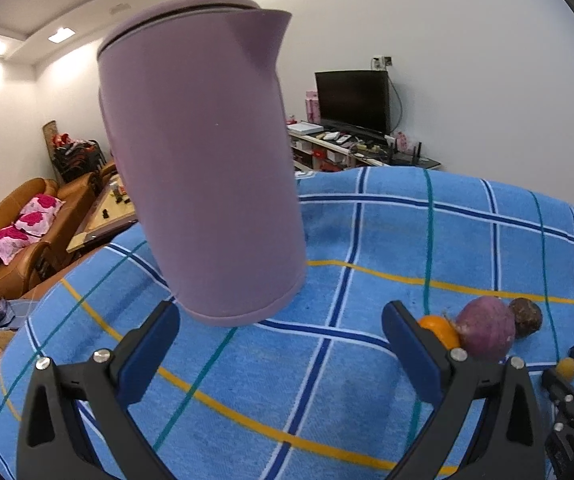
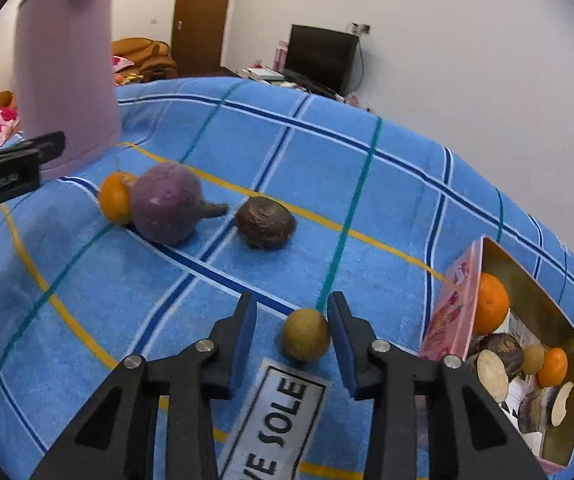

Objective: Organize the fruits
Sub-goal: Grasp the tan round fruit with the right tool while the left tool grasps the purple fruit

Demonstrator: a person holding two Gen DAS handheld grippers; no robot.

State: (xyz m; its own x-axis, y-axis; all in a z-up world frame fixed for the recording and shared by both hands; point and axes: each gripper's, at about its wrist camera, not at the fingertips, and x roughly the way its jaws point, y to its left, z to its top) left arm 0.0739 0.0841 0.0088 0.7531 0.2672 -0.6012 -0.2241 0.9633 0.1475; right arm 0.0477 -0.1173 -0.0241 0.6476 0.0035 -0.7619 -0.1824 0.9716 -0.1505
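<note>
Our right gripper [image 2: 291,334] brackets the small yellow-brown fruit [image 2: 306,334] at lower centre, touching only one pad; we centre it before clenching, then carry it to the box [image 2: 453,308] at right.

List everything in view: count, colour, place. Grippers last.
kettle: 1, mauve, far left on the cloth
cloth: 1, blue plaid, covers the surface
small orange: 1, orange, touching the purple root's left side
purple root: 1, purple, mid cloth
dark fruit: 1, brown, right of the root
small round fruit: 1, yellow-brown, between the right fingers
tin box: 1, pink, gold inside, right edge, holds several fruits
left gripper: open, nothing between
right gripper: one pad touching the fruit, other clear
</note>
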